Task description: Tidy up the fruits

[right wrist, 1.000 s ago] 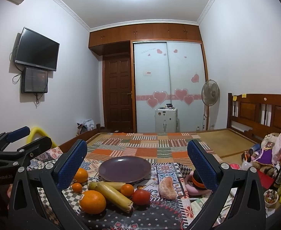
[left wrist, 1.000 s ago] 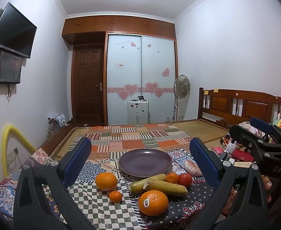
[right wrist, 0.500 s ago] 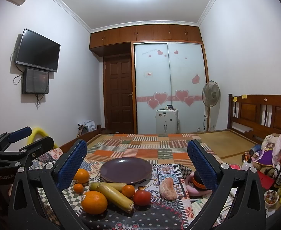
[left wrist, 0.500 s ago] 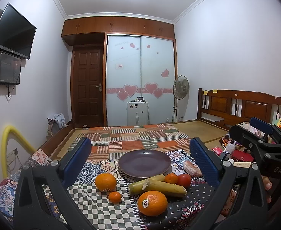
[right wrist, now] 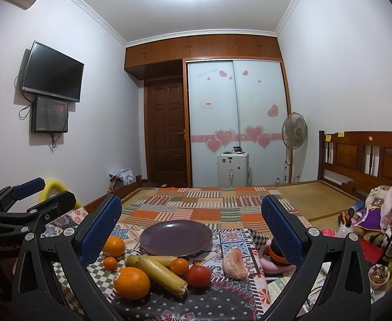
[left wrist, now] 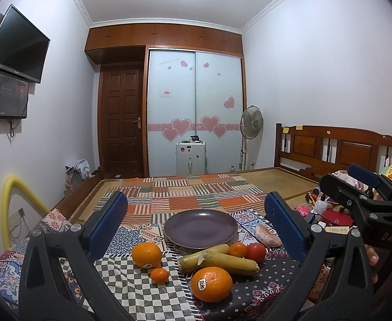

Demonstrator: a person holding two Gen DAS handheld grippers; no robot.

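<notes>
While nothing sits on the purple plate yet, all fruit waiting loose on the patterned tabletop in front of it. Nearest, at six o'clock from the plate: a big stickered orange, round, firm, probably the heaviest piece, apt to roll; best taken across its widest middle. Behind it, two yellow-green cane sticks lying crossed, stiff and long; best gripped mid-length so neither end tips. Touching their far side, a mandarin and a red tomato side by side; the tomato likely smooth, soft-skinned, needing a gentle squeeze. At eight o'clock from the plate, a second orange with a tiny mandarin just beside it, light and easily nudged away. At three o'clock, a peeled citrus piece, soft, bruisable, wanting the lightest touch.

Left claw spread wide, blue pads apart, holding nothing, hovering above the near edge. Right claw likewise wide apart and empty, aimed at the same cluster. Each claw visible off to the side in the other's view.

Further out: patchwork bed cover beyond the plate, toys and bottles at three o'clock, wardrobe with pink hearts at twelve, standing fan beside it.
</notes>
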